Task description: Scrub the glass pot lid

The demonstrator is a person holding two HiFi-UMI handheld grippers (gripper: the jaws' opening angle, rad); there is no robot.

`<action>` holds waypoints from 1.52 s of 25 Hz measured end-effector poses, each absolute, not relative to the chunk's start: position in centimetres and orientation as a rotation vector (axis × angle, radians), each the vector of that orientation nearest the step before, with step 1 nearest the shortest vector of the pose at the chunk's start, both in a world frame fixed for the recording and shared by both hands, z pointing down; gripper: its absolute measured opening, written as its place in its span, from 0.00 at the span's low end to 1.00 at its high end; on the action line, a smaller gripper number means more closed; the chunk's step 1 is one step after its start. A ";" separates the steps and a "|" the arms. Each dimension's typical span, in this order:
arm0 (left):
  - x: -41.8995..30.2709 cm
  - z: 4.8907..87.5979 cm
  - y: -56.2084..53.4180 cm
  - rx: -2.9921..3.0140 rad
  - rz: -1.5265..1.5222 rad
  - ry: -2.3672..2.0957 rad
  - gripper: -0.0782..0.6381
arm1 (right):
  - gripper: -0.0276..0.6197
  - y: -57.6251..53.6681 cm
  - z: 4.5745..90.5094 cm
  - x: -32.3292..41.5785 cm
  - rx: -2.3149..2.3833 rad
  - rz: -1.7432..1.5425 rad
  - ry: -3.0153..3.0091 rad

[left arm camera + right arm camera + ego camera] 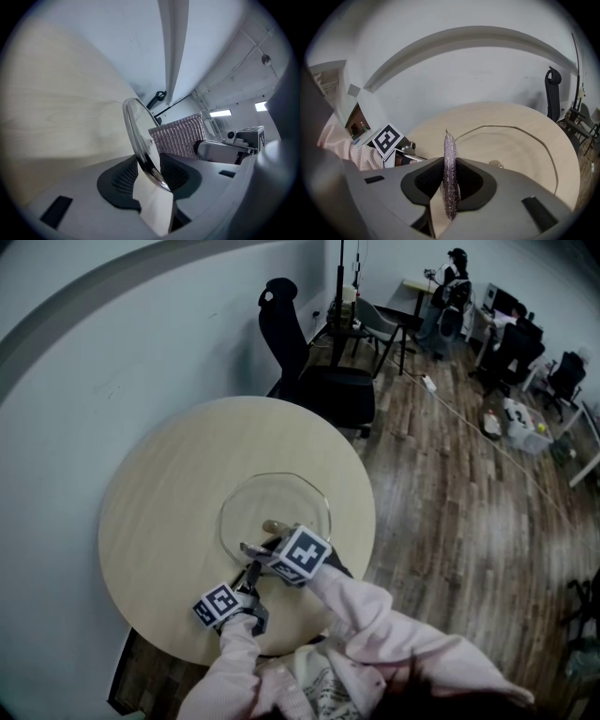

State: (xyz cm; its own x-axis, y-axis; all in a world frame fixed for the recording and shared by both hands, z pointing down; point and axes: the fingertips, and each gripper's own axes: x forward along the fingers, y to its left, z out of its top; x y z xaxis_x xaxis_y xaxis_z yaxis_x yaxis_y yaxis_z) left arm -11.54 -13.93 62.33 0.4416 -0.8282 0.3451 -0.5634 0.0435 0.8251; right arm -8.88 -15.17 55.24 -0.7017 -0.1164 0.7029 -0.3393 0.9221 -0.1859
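Jaws: left gripper (150,175) open, loose about lid (137,126) rim; right gripper (450,182) pinching scrub pad (449,154). Glass, likely stiff, slippery, breakable: hold rim.

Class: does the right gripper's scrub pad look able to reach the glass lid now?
Probably yes: the right gripper holds the scrub pad over the glass lid, nothing between them.

Clear round glass pot lid (281,495) lies on the table (169,484), knob (274,524) up.
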 end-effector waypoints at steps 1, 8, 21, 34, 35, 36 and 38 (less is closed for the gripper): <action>-11.6 62.3 -13.8 1.638 -0.315 -1.238 0.34 | 0.16 -15.1 55.2 -8.9 0.318 0.399 -2.346; -12.7 61.5 -12.4 1.689 -0.283 -1.300 0.34 | 0.16 -14.8 54.6 -9.4 0.311 0.480 -2.407; -14.2 54.6 -10.7 1.983 -0.122 -1.573 0.22 | 0.16 -14.5 50.8 -7.4 0.404 0.681 -2.793; -12.5 51.4 -11.1 2.153 -0.055 -1.670 0.11 | 0.16 -14.6 48.1 -4.6 0.445 0.714 -3.055; -12.4 51.3 -11.1 2.161 -0.054 -1.670 0.11 | 0.16 -14.6 48.0 -4.4 0.447 0.709 -3.060; -12.3 51.1 -11.2 2.169 -0.052 -1.671 0.11 | 0.16 -14.6 48.0 -4.3 0.450 0.705 -3.062; -12.3 50.8 -11.2 2.185 -0.045 -1.675 0.11 | 0.16 -14.5 47.9 -4.2 0.451 0.697 -3.071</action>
State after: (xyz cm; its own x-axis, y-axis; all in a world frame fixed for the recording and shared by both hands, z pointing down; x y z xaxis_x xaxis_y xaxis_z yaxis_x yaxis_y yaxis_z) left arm -12.30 -11.16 50.77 0.2869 -0.9358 0.2049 -0.9234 -0.2132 0.3192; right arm -4.25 -14.54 47.89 -0.9590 -0.2822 0.0240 -0.2650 0.8640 -0.4282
